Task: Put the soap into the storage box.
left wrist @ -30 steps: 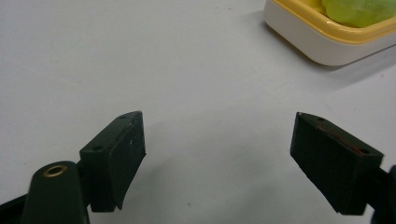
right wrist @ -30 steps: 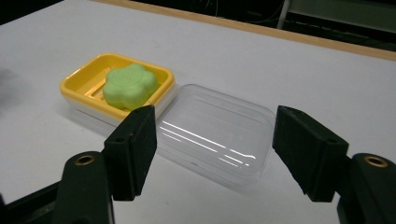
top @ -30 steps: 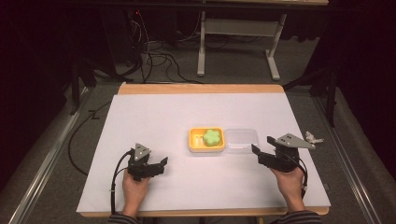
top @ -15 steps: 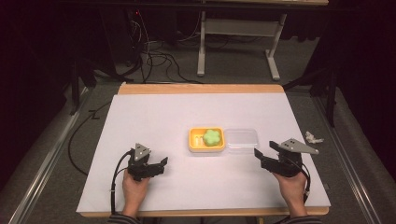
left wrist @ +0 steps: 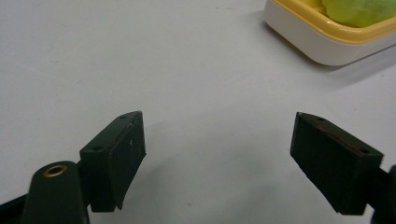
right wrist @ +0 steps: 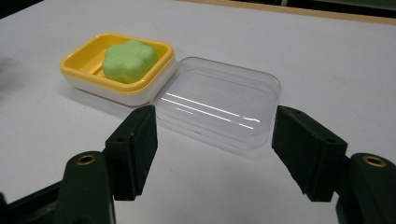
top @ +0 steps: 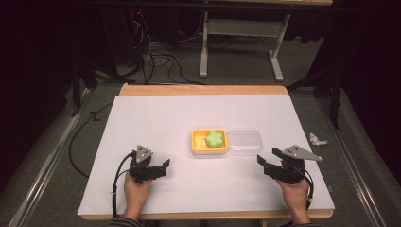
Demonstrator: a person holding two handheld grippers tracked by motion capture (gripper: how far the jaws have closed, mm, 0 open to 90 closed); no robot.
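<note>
Approach is the step in hand: your right gripper (right wrist: pixel 215 126) faces the clear plastic box lid (right wrist: pixel 219 105), which lies on the desk (right wrist: pixel 327 60) just ahead of its wide, empty jaws. Left of those jaws sits the yellow-and-white soap dish (right wrist: pixel 79 58) with its green flower-shaped soap (right wrist: pixel 128 58). Next, you need to close squarely on the lid's edge. Your left gripper (left wrist: pixel 217 121) rests wide and empty. Since the earlier frame, your right hand has drawn slightly nearer you; the left is unchanged.

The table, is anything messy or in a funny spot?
Mostly tidy. The clear lid lies flat beside the yellow soap dish, not on it, so the green soap sits uncovered. A crumpled white scrap lies off the table's right edge.
</note>
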